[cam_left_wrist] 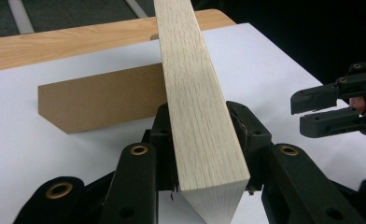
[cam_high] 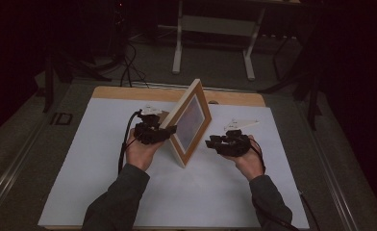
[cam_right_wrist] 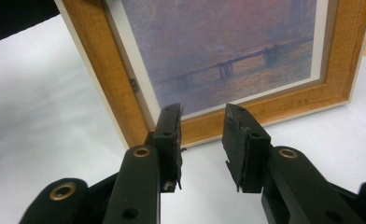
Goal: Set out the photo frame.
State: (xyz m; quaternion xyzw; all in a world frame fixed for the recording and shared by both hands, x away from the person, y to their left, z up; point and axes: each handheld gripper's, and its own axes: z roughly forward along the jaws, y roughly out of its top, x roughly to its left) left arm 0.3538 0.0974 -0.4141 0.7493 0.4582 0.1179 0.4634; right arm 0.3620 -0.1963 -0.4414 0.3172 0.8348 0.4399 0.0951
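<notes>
Your left gripper [cam_left_wrist: 204, 154] is clamped on the pale wooden edge of the picture frame [cam_left_wrist: 195, 102], both jaws pressed flat against its two faces, and in the left gripper view you can see the brown easel stand [cam_left_wrist: 97, 102] at the frame's back resting on the white mat [cam_left_wrist: 27, 154], out at ten o'clock from the jaws. Your right gripper [cam_right_wrist: 202, 140] hangs loose, jaws parted with a clear gap and nothing between them, apart from the frame. The right gripper view gives you what the others do not: the hazy purple print of a bridge [cam_right_wrist: 218, 46] behind the wooden border, with the lower frame rail straight ahead at twelve o'clock. From the high view, the picture frame [cam_high: 189, 122] stands tilted on one corner near the middle of the white mat [cam_high: 95, 159], leaning up toward one o'clock. Your left hand [cam_high: 141, 149] comes in from seven o'clock, wrist low, gripper [cam_high: 165, 132] at the frame's left side. Your right hand [cam_high: 246, 156] sits at the frame's three o'clock, gripper [cam_high: 210, 143] aimed back at the picture.
</notes>
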